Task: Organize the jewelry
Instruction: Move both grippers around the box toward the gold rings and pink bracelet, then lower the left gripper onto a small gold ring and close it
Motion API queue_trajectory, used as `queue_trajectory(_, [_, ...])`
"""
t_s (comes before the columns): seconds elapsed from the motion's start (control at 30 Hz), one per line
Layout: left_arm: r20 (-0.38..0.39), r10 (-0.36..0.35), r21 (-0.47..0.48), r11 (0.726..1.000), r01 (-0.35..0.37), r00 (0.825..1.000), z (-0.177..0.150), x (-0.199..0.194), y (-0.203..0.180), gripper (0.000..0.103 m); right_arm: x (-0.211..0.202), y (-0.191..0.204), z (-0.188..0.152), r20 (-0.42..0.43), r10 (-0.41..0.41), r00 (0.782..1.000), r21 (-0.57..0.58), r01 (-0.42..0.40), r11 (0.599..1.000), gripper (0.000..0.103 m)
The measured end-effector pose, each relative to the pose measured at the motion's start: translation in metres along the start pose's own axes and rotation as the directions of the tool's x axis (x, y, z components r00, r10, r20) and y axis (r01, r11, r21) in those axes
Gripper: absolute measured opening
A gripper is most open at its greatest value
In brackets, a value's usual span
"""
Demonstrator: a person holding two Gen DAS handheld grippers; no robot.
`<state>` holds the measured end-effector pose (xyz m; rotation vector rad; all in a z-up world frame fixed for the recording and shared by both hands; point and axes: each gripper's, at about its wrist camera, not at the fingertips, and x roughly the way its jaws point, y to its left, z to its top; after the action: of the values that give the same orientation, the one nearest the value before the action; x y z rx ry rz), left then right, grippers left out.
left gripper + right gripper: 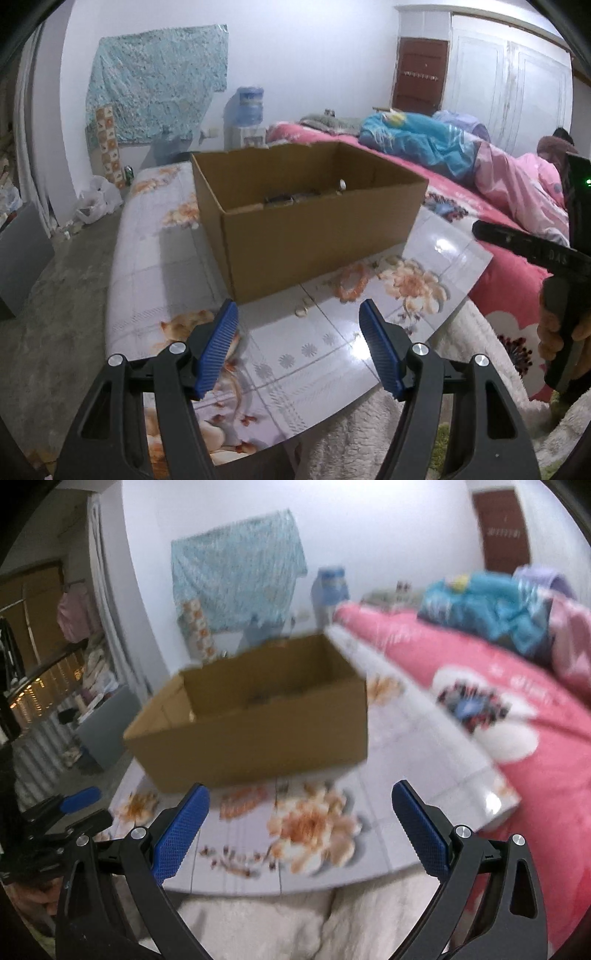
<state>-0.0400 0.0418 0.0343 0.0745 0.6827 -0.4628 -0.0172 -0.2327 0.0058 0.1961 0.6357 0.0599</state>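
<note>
An open cardboard box [295, 218] stands on a floral tile board [295, 350]; dark items lie on its bottom [280, 198]. An orange bead bracelet [352, 282] lies on the board by the box's near right corner, with small pale pieces [303, 308] beside it. My left gripper [299, 332] is open and empty, just short of the box. My right gripper [301, 812] is open and empty above the board; its view is blurred, showing the box [255, 716] and the bracelet [242, 803]. The right gripper's body [554, 266] shows at the left view's right edge.
The board rests on a fluffy white blanket [369, 435] beside a bed with a pink floral cover [509, 273] and piled bedding [424, 140]. A water dispenser [249, 110] and plastic bags [94, 205] stand by the far wall. A grey cabinet [103, 723] is on the left.
</note>
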Motion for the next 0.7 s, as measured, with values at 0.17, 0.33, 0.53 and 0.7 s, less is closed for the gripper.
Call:
queue_trajectory(0.17, [-0.030, 0.001, 0.057, 0.998, 0.001, 1.000, -0.002, 0.022, -0.011, 0.066, 0.025, 0.011, -0.011, -0.089, 0.097, 0.991, -0.015, -0.098, 0.995, 0.095])
queue_trajectory(0.33, [-0.046, -0.009, 0.069, 0.998, 0.012, 0.999, 0.002, 0.041, -0.009, 0.061, 0.041, 0.032, -0.012, -0.119, 0.176, 0.977, -0.057, -0.184, 0.981, 0.086])
queue_trajectory(0.53, [-0.064, -0.081, 0.084, 0.993, 0.086, 0.995, 0.013, 0.060, -0.018, 0.050, 0.063, 0.042, -0.012, -0.160, 0.200, 0.967, -0.082, -0.215, 0.973, 0.060])
queue_trajectory(0.7, [-0.106, -0.092, 0.126, 0.986, 0.105, 0.990, 0.016, 0.079, -0.029, 0.040, 0.082, 0.037, -0.015, -0.204, 0.227, 0.952, -0.064, -0.244, 0.968, 0.044])
